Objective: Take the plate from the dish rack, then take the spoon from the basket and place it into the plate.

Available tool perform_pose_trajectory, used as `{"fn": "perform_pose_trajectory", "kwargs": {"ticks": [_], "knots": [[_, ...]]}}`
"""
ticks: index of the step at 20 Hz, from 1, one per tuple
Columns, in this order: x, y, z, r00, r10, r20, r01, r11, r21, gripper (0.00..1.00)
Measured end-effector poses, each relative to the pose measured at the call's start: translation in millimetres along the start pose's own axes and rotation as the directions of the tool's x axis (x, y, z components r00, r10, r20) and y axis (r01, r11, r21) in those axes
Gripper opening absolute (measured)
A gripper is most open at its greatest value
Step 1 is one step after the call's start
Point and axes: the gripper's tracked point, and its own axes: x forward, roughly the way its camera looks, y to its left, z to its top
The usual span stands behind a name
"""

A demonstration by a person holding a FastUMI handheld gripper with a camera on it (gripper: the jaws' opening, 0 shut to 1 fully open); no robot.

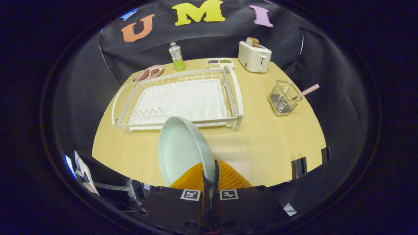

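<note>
Pale green and held on edge, the plate (183, 147) stands between the fingers of the gripper (210, 174), which are closed nearly together and pinch its rim from both sides. It rises ahead of the fingers, tilted a little to one side, its hollow face showing, and its far rim overlaps the near rail of the rack (178, 99). Whether the plate hangs clear of the table (267, 147) or rests on it cannot be told.

Beyond the plate, the rack looks empty: bare wire prongs and a white drip tray, nothing else standing in it. So the first step looks done, as the plate is out and in hand. It has yet to be laid flat on the wood.

Well off to the side of the rack stands the wire basket (283, 98), with the spoon (307, 91) leaning in it, its handle sticking out over the rim. The spoon is untouched, so the second half of the task is all still to do: set the plate down, let go, cross to the basket, lift the spoon and lay it in the plate.

Farther back along the table's edge stand a toaster (254, 57), a bottle (176, 57) and two small dishes.
</note>
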Motion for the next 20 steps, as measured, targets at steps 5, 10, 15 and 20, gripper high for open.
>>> {"fn": "perform_pose_trajectory", "kwargs": {"ticks": [5, 10, 15, 20], "knots": [[22, -10, 1, 0.994, 0.104, 0.042, -0.106, 0.992, 0.061, 0.08], [43, -28, -13, 0.991, 0.132, 0.018, -0.133, 0.988, 0.084, 0.16], [64, -39, -20, 0.989, 0.147, -0.021, -0.144, 0.986, 0.088, 0.25], [62, -59, -16, 0.994, 0.111, 0.01, -0.111, 0.99, 0.087, 0.25]]}}
